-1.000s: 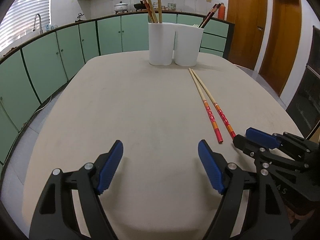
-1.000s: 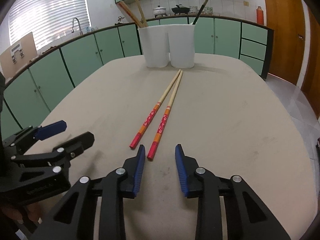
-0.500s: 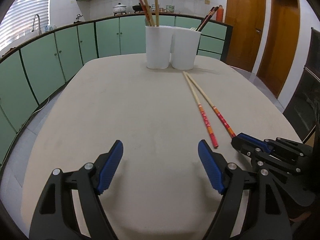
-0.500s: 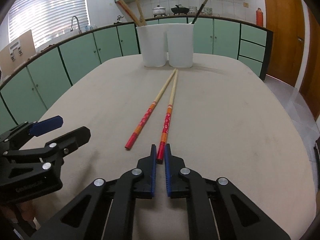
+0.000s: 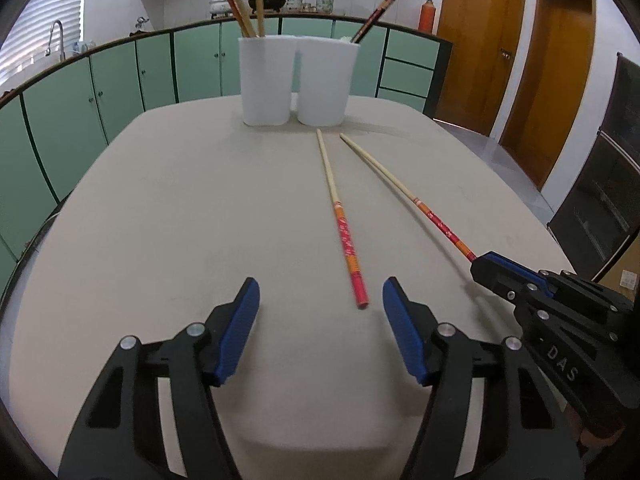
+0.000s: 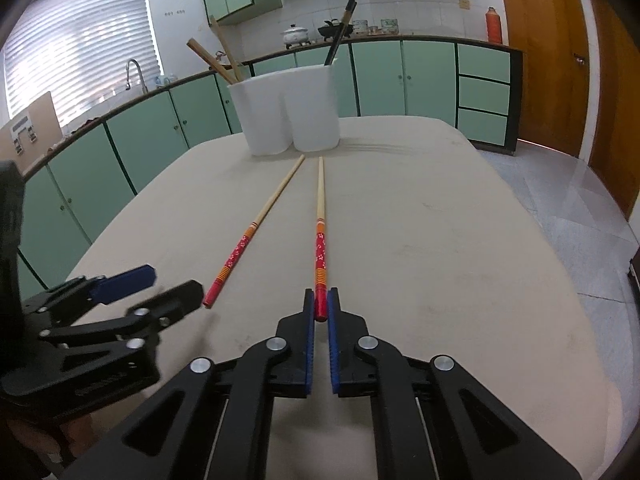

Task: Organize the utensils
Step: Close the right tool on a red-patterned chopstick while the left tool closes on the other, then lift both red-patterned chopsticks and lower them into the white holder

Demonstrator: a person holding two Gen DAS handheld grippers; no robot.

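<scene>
Two chopsticks with red patterned ends are on the beige table (image 5: 160,208). My right gripper (image 6: 320,308) is shut on the red end of the right chopstick (image 6: 320,236), also seen in the left wrist view (image 5: 400,184). The other chopstick (image 5: 340,224) lies flat, its red tip just ahead of my open left gripper (image 5: 320,304); it also shows in the right wrist view (image 6: 256,228). A white two-compartment utensil holder (image 5: 296,80) stands at the table's far end with wooden and dark chopsticks in it; it also shows in the right wrist view (image 6: 288,112).
Green kitchen cabinets (image 5: 120,76) run behind and left of the table. Wooden doors (image 5: 480,40) are at the right. The rounded table edge drops to tiled floor (image 6: 560,200) on the right.
My right gripper has closed on the red end of the right chopstick and swung it apart from the other. My left gripper has moved closer to the other chopstick's tip.
</scene>
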